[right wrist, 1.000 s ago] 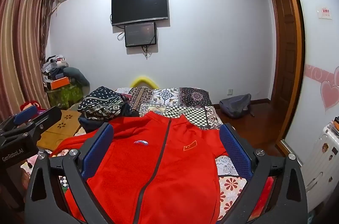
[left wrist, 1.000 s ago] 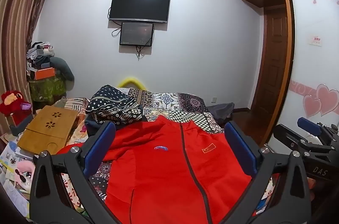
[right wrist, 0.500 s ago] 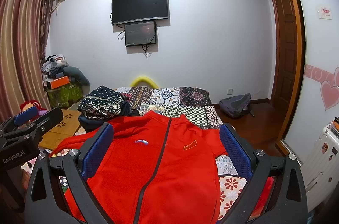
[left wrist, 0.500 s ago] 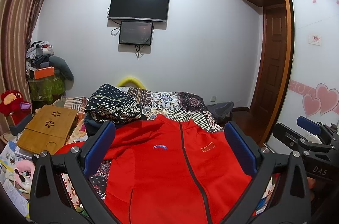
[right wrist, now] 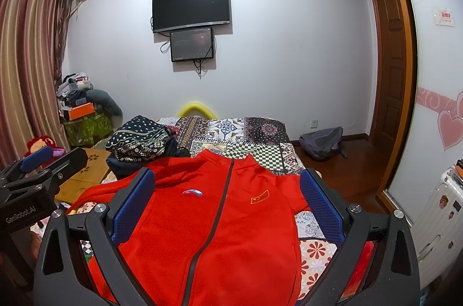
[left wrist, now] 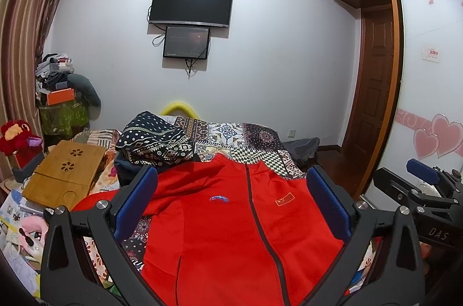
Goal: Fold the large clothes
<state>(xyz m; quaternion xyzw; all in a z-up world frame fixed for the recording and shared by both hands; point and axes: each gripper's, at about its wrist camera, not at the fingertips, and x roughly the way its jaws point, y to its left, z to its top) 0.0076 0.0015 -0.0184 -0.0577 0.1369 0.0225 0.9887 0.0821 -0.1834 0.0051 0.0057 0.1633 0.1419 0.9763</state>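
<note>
A red zip jacket lies flat, front up, on the patchwork bed, collar toward the far wall. It also shows in the right wrist view. My left gripper is open and empty, held above the jacket's chest. My right gripper is open and empty, also above the jacket. Each gripper shows at the edge of the other's view: the right gripper's side and the left gripper's side. The jacket's left sleeve trails off to the left.
A folded dark patterned cloth sits on the bed past the jacket's left shoulder. A bamboo lap tray and clutter lie left of the bed. A grey backpack lies on the floor at right. A white suitcase stands at far right.
Both grippers have tilted or dropped slightly, so the jacket sits a little lower in view. Both stay open. The jacket has not moved.
</note>
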